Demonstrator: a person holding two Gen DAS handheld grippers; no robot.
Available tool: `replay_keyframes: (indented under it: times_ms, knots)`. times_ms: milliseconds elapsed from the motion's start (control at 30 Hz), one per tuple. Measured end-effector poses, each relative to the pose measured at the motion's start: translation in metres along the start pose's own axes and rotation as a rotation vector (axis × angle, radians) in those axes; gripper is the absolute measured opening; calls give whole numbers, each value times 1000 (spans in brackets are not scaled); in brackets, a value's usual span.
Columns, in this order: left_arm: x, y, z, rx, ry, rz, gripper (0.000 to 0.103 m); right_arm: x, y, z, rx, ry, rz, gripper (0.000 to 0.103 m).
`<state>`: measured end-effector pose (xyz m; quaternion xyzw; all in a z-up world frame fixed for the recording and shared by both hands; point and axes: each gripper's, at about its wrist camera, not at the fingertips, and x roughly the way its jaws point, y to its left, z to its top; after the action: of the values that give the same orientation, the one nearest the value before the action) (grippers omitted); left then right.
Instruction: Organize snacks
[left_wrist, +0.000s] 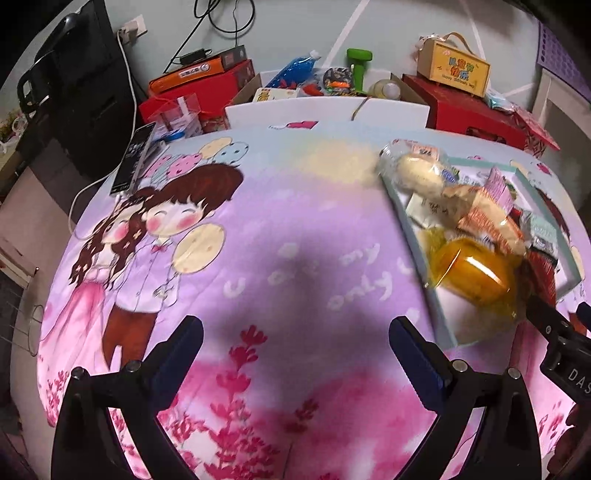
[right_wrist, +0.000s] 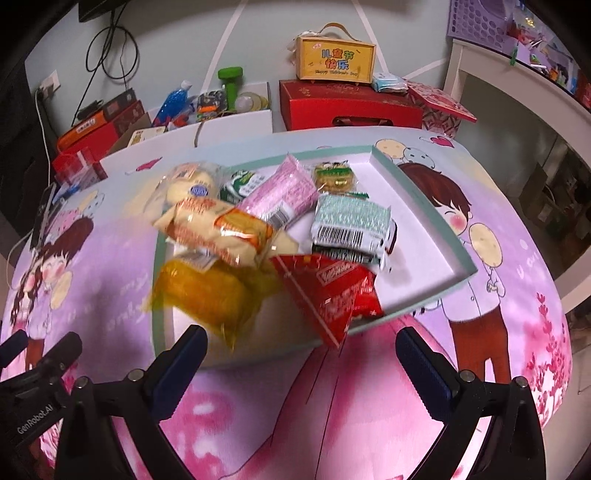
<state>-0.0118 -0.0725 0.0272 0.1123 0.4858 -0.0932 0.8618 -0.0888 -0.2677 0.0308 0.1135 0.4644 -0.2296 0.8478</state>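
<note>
A shallow teal-rimmed tray (right_wrist: 424, 199) lies on the cartoon-print cloth, piled with wrapped snacks: a yellow packet (right_wrist: 207, 295), a red triangular box (right_wrist: 325, 291), an orange-and-cream bread pack (right_wrist: 218, 229), a pink packet (right_wrist: 284, 192) and a green barcode packet (right_wrist: 351, 225). In the left wrist view the tray (left_wrist: 402, 218) sits at the right, with the yellow packet (left_wrist: 472, 269) at its near end. My right gripper (right_wrist: 301, 354) is open just in front of the tray's near edge. My left gripper (left_wrist: 295, 343) is open over bare cloth, left of the tray.
Behind the table stand red gift boxes (right_wrist: 347, 107), a yellow handled box (right_wrist: 336, 59), a white carton of odds and ends (right_wrist: 236, 114) and a green dumbbell (left_wrist: 358, 66). A black phone (left_wrist: 135, 158) lies at the cloth's far left. A white shelf (right_wrist: 524, 96) stands at the right.
</note>
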Motion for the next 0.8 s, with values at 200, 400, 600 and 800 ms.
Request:
replay_keyframes:
  times_ms: [200, 400, 600, 800]
  knots:
    - [2, 10, -9, 0, 26, 38, 101, 1, 5, -10, -28, 15, -7, 103]
    - [7, 15, -10, -5, 59, 45, 101, 2, 11, -12, -53, 14, -16, 103]
    - [13, 19, -9, -11, 84, 33, 101, 7, 16, -13, -75, 25, -32, 103]
    - [13, 19, -7, -10, 87, 30, 101, 7, 17, -13, -89, 25, -39, 103]
